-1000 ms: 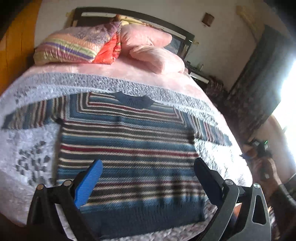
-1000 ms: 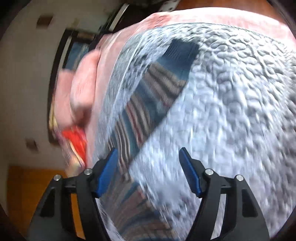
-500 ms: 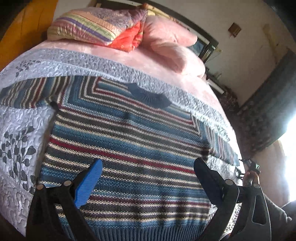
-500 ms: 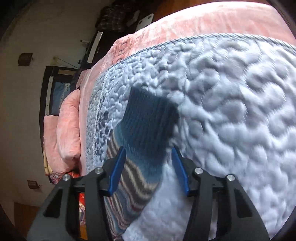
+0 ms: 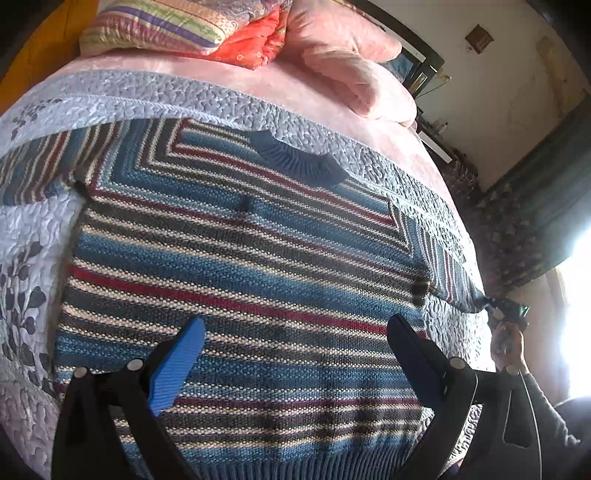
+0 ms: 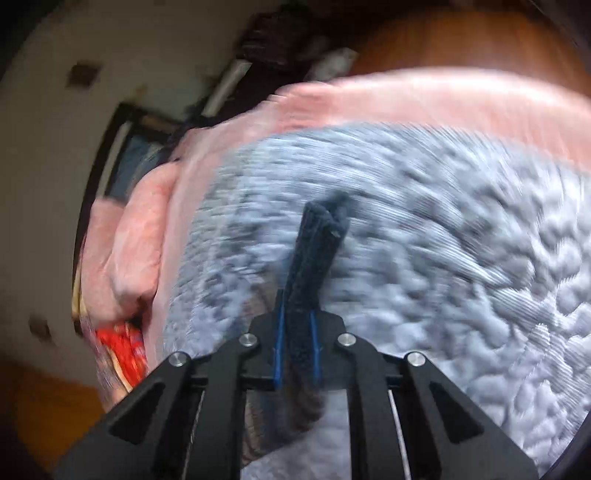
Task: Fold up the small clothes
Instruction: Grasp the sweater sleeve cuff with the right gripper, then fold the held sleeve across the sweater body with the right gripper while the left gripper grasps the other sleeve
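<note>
Right gripper: the right gripper (image 6: 297, 343) is clenched on the dark blue ribbed cuff (image 6: 314, 251) of the sweater's sleeve, the cuff standing up between the blue pads (image 6: 279, 343) above the quilt; the view is motion-blurred
Left gripper: the left gripper (image 5: 295, 350) hangs released, fingers spread wide, over the lower body of the sweater, holding nothing
Sweater: a striped knit sweater (image 5: 236, 266) in blue, red, cream and grey lies flat and face-up on the bed, navy collar (image 5: 299, 158) toward the pillows, ribbed hem nearest the camera
Sleeves: the left sleeve (image 5: 33, 166) stretches out flat across the quilt; the right sleeve (image 5: 447, 266) runs to the bed's far edge, where its end meets the other gripper
Bedding: a grey quilted coverlet (image 5: 155, 99) lies under the sweater, over a pink blanket (image 5: 295, 88)
Pillows: two pink pillows (image 5: 354, 77) and a striped multicoloured cushion (image 5: 162, 26) sit at the head of the bed
Person: a hand (image 5: 511, 343) and dark sleeve (image 5: 546, 417) show at the right edge of the left wrist view
</note>
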Demonstrator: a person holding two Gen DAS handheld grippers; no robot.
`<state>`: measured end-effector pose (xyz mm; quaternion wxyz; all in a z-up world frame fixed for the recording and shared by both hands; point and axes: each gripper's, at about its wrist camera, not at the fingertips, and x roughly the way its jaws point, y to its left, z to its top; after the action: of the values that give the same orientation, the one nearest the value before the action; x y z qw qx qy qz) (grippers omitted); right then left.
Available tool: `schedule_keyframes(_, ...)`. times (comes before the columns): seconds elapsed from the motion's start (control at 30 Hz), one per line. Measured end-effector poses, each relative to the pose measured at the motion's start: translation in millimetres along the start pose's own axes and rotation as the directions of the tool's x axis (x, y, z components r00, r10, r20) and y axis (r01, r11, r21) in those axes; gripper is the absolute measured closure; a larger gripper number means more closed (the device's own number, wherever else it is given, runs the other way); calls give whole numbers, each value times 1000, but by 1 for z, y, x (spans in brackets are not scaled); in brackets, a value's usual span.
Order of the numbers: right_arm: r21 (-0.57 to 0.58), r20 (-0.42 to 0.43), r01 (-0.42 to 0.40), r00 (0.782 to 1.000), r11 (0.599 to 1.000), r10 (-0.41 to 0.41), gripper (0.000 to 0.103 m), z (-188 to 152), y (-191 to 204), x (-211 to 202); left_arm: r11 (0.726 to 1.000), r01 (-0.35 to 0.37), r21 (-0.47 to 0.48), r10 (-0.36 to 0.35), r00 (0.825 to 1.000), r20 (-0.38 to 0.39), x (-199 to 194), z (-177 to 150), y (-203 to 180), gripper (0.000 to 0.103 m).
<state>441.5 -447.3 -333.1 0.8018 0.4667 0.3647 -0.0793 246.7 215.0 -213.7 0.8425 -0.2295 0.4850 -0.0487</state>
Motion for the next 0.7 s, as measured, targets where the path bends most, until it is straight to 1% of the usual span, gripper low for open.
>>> schedule_keyframes(0.07, -121, 19, -37, 999, 992, 40, 95, -10, 47, -16, 1000, 4, 13, -4, 1000, 12, -7, 5, 0, 4)
schedule_keyframes(0.13, -203, 23, -69, 997, 977, 76, 95, -23, 84, -28, 1000, 23, 5, -23, 999, 30, -16, 9, 1, 4)
schedule_keyframes(0.17, -249, 20, -93, 995, 964, 101, 95, -33, 109, -33, 999, 37, -2, -37, 999, 34, -20, 12, 1, 4)
schedule_keyframes(0.27, -334, -3, -148, 988, 931, 156, 95, -56, 163, -42, 996, 77, -49, -76, 997, 34, -28, 19, 6, 4)
schedule_keyframes(0.37, -399, -39, -196, 980, 896, 197, 95, -78, 208, -44, 991, 102, -81, -100, 994, 33, -35, 28, 7, 4)
schedule_keyframes(0.43, -441, -67, -224, 974, 869, 217, 95, -99, 231, -44, 991, 118, -60, -116, 993, 36, -40, 34, 3, 4)
schedule_keyframes(0.53, -489, -89, -234, 972, 840, 218, 95, -128, 259, -43, 992, 122, 17, -123, 991, 52, -46, 44, -8, 4)
schedule_keyframes(0.63, -558, -110, -231, 973, 797, 205, 95, -164, 283, -40, 989, 138, 62, -141, 989, 44, -45, 55, -17, 4)
schedule_keyframes(0.7, -616, -121, -218, 976, 757, 183, 95, -191, 299, -32, 986, 147, 76, -150, 988, 31, -41, 63, -21, 4)
